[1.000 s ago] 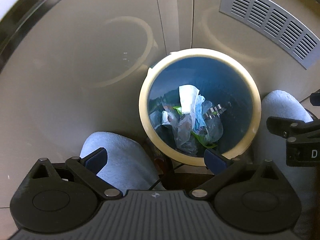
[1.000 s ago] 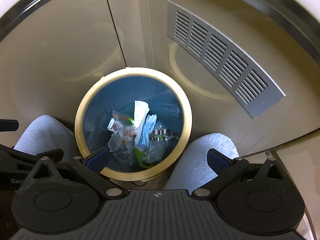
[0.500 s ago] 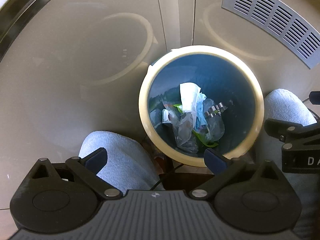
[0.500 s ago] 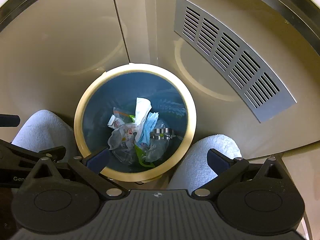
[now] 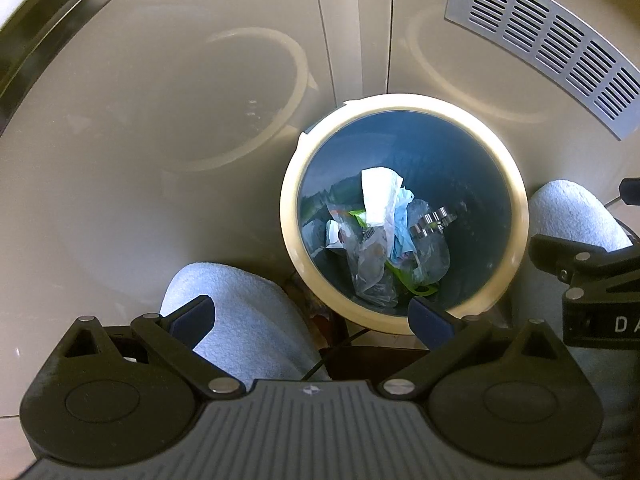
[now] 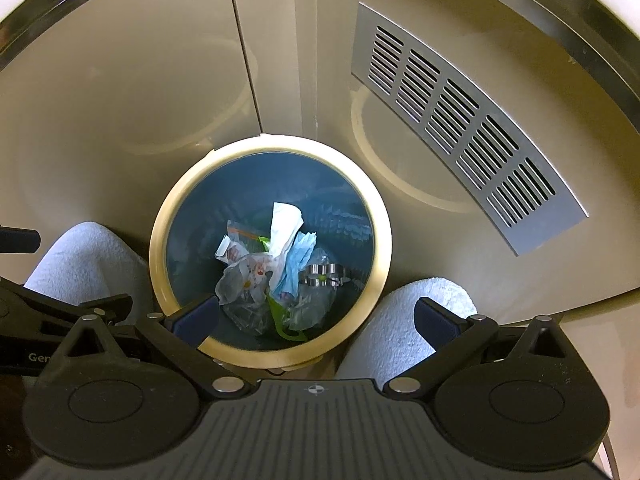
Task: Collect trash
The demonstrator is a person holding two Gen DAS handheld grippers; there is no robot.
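A round bin with a cream rim (image 5: 516, 200) (image 6: 384, 236) and dark blue inside stands on the beige floor below both grippers. It holds a heap of trash (image 5: 384, 236) (image 6: 276, 272): white tissue, a blue mask, clear plastic wrappers, a green scrap and a metal piece. My left gripper (image 5: 312, 318) is open and empty, above the bin's near left edge. My right gripper (image 6: 316, 320) is open and empty, above the bin's near right edge. The right gripper also shows at the right edge of the left wrist view (image 5: 592, 272).
The person's two feet in pale fuzzy slippers (image 5: 240, 320) (image 6: 404, 332) stand either side of the bin. A beige cabinet front with a silver vent grille (image 5: 552, 36) (image 6: 460, 128) rises behind the bin. A dark cable (image 5: 340, 344) runs near the bin's front.
Both views have drifted slightly: the bin sits a little higher in the right wrist view. Both grippers stay open and empty. The trash has not moved.
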